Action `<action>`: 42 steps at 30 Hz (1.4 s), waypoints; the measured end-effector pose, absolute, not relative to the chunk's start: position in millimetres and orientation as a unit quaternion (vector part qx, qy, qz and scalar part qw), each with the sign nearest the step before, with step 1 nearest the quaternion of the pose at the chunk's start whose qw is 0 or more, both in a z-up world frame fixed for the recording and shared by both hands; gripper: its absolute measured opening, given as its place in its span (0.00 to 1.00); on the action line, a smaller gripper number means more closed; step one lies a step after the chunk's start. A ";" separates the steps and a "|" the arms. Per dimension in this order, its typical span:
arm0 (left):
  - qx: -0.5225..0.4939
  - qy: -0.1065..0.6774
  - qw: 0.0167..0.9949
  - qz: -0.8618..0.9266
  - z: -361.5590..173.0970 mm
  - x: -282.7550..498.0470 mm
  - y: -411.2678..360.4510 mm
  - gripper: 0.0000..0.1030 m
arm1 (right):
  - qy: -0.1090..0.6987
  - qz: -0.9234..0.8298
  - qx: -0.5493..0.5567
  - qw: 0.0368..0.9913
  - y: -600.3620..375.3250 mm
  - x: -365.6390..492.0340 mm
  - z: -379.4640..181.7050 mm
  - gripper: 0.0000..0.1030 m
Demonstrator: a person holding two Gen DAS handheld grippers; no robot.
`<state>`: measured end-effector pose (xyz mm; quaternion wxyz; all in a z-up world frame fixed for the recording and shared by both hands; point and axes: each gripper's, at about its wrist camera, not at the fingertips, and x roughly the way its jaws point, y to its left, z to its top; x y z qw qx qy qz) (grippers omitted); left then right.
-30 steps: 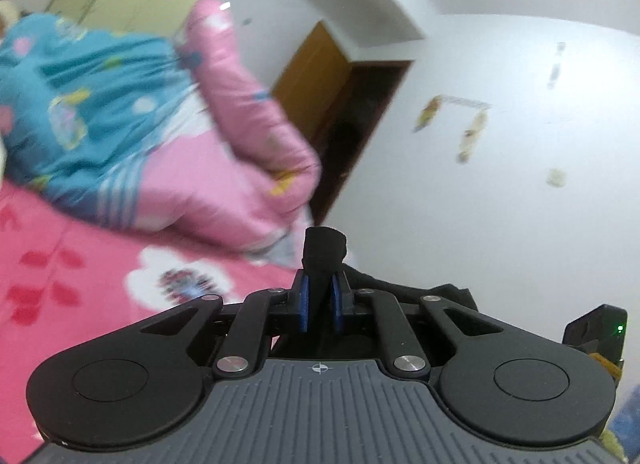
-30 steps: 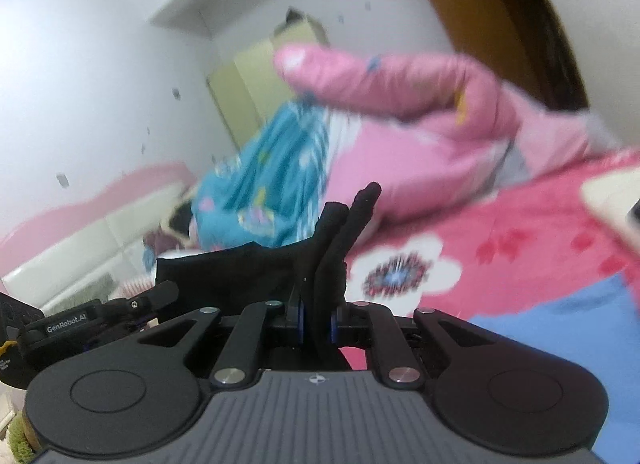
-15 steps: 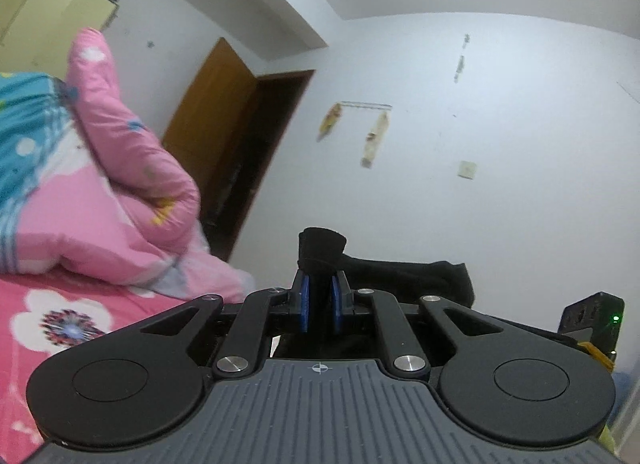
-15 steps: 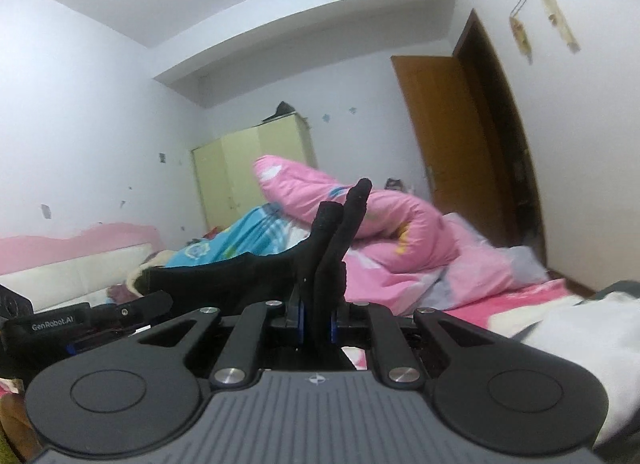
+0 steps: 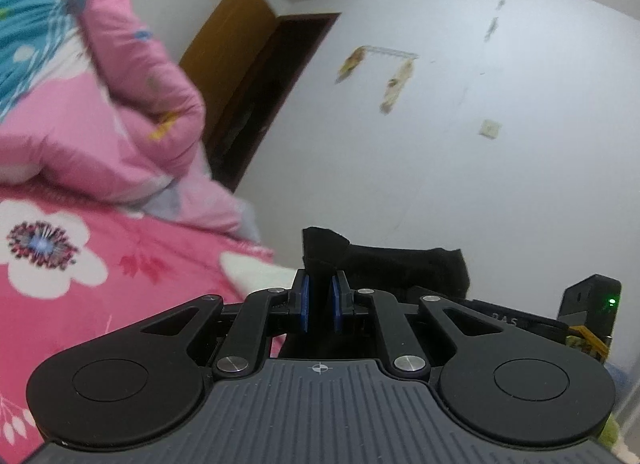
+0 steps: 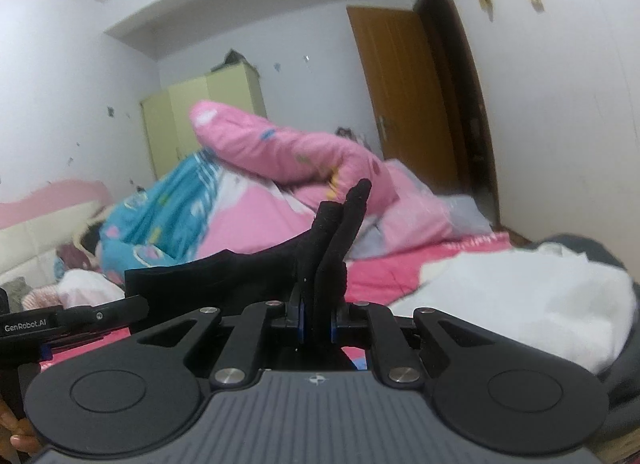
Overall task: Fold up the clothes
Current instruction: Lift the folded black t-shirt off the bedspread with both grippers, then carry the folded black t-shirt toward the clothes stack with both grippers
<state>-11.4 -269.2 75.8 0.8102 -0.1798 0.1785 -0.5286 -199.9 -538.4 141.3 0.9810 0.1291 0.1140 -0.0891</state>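
While both grippers pinch one black garment point(image 6: 224, 276) and hold it up off the bed point(image 5: 132, 264), the cloth runs taut between them, likely so it hangs flat and can be laid out for a fold. Left gripper point(image 5: 319, 304): blue pads closed on a bunched black corner that sticks up between them; the cloth trails off right toward the other tool. Right gripper point(image 6: 316, 318): clamped on a thicker wad, two black folds poking up past the pads; the cloth stretches left toward the left tool's body. The garment is in mid-air above the near edge of the bed, not lying down yet. Around: a pink quilt point(image 6: 280, 152) heaped at the far side with a blue quilt point(image 6: 160, 208) to its left, white laundry point(image 6: 520, 296) on the near right of the bed, a brown door point(image 6: 400, 92) in the far right corner, a pale green wardrobe point(image 6: 200, 112) at the far wall. The white pile looks like the main thing crowding the spot for laying the cloth down.
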 end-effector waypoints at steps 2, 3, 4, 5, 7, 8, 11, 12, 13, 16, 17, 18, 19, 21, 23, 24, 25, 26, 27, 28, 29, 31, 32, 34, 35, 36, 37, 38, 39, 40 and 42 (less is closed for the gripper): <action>-0.179 0.187 0.814 -0.520 70.6 -1.9 -272.4 0.09 | 0.121 -0.090 0.130 0.980 -542.5 -191.4 134.0 0.11; -0.180 0.191 0.816 -0.515 68.9 1.4 -272.1 0.09 | 0.122 -0.091 0.129 0.980 -542.8 -187.6 131.3 0.11; -0.181 0.194 0.818 -0.510 67.4 4.5 -271.6 0.09 | 0.123 -0.091 0.128 0.980 -543.6 -185.0 129.2 0.11; -0.182 0.197 0.819 -0.508 66.6 7.2 -270.7 0.09 | 0.123 -0.091 0.126 0.980 -545.1 -183.5 127.5 0.11; -0.185 0.200 0.820 -0.504 65.3 12.3 -269.6 0.09 | 0.123 -0.093 0.123 0.980 -545.9 -176.8 126.0 0.11; -0.186 0.200 0.820 -0.503 64.9 15.1 -269.9 0.09 | 0.123 -0.094 0.122 0.980 -546.4 -173.4 125.9 0.11; -0.186 0.203 0.821 -0.501 61.4 23.6 -272.5 0.09 | 0.128 -0.098 0.116 0.980 -546.7 -161.3 123.6 0.11; -0.185 0.205 0.821 -0.499 59.8 26.5 -273.8 0.09 | 0.131 -0.099 0.112 0.980 -546.6 -157.1 122.4 0.11; -0.186 0.208 0.822 -0.496 57.3 29.3 -274.5 0.09 | 0.135 -0.102 0.106 0.980 -545.8 -152.1 120.1 0.11; -0.185 0.218 0.826 -0.487 48.4 39.4 -277.1 0.09 | 0.148 -0.110 0.088 0.979 -543.1 -137.0 113.1 0.11; -0.184 0.220 0.827 -0.483 45.3 43.2 -278.2 0.09 | 0.153 -0.113 0.080 0.978 -542.2 -131.4 109.6 0.11; -0.183 0.219 0.830 -0.479 43.1 46.7 -278.9 0.09 | 0.159 -0.117 0.072 0.978 -541.4 -125.3 106.2 0.11; -0.183 0.218 0.832 -0.476 41.0 50.3 -279.5 0.09 | 0.164 -0.120 0.065 0.977 -540.7 -119.1 102.6 0.11; -0.181 0.217 0.836 -0.469 36.8 57.6 -281.0 0.08 | 0.178 -0.123 0.051 0.975 -539.4 -105.7 94.4 0.11; -0.182 0.221 0.837 -0.467 33.5 67.0 -283.8 0.08 | 0.193 -0.128 0.036 0.972 -537.9 -93.1 84.9 0.11; -0.181 0.223 0.837 -0.465 31.4 71.6 -285.3 0.08 | 0.200 -0.130 0.029 0.971 -537.1 -87.1 79.8 0.11; -0.177 0.229 0.838 -0.462 27.4 76.2 -287.4 0.08 | 0.208 -0.133 0.021 0.969 -536.2 -81.2 74.7 0.11; -0.174 0.235 0.839 -0.459 23.3 80.8 -289.0 0.08 | 0.215 -0.140 0.013 0.967 -534.8 -75.8 69.9 0.11; -0.175 0.242 0.838 -0.456 18.6 85.1 -288.9 0.08 | 0.220 -0.146 0.005 0.964 -533.6 -70.8 65.5 0.11; -0.176 0.249 0.838 -0.453 14.0 89.4 -288.9 0.08 | 0.222 -0.148 0.003 0.964 -533.1 -68.0 62.7 0.11; -0.177 0.257 0.837 -0.450 9.3 93.6 -288.7 0.08 | 0.223 -0.151 0.001 0.963 -532.6 -65.5 60.1 0.11; -0.186 0.276 0.830 -0.448 0.3 101.2 -286.3 0.09 | 0.224 -0.156 -0.003 0.962 -532.2 -63.4 57.2 0.11; -0.191 0.286 0.824 -0.450 -4.1 104.7 -285.6 0.09 | 0.224 -0.157 -0.005 0.962 -531.9 -62.9 56.4 0.11; -0.192 0.307 0.812 -0.458 -12.1 110.1 -286.9 0.12 | 0.224 -0.159 -0.005 0.962 -531.9 -63.4 55.9 0.11; -0.185 0.319 0.805 -0.464 -15.9 112.0 -290.0 0.13 | 0.224 -0.160 -0.005 0.961 -532.1 -63.8 55.8 0.11; -0.179 0.330 0.799 -0.470 -19.5 113.6 -293.3 0.16 | 0.224 -0.161 -0.006 0.961 -532.0 -64.0 55.5 0.11; -0.171 0.341 0.792 -0.476 -22.6 114.1 -297.2 0.19 | 0.226 -0.164 -0.011 0.960 -531.3 -63.0 55.0 0.11; -0.163 0.351 0.786 -0.482 -25.6 114.4 -301.0 0.20 | 0.229 -0.167 -0.016 0.959 -530.5 -62.0 54.6 0.11; -0.154 0.356 0.784 -0.484 -28.0 113.4 -304.5 0.21 | 0.231 -0.169 -0.020 0.958 -529.8 -61.0 54.1 0.11; -0.145 0.359 0.784 -0.485 -29.9 112.0 -308.2 0.21 | 0.233 -0.173 -0.026 0.957 -528.7 -59.8 53.4 0.11; -0.131 0.362 0.785 -0.485 -33.3 110.6 -315.1 0.21 | 0.239 -0.179 -0.044 0.953 -524.6 -56.3 50.5 0.11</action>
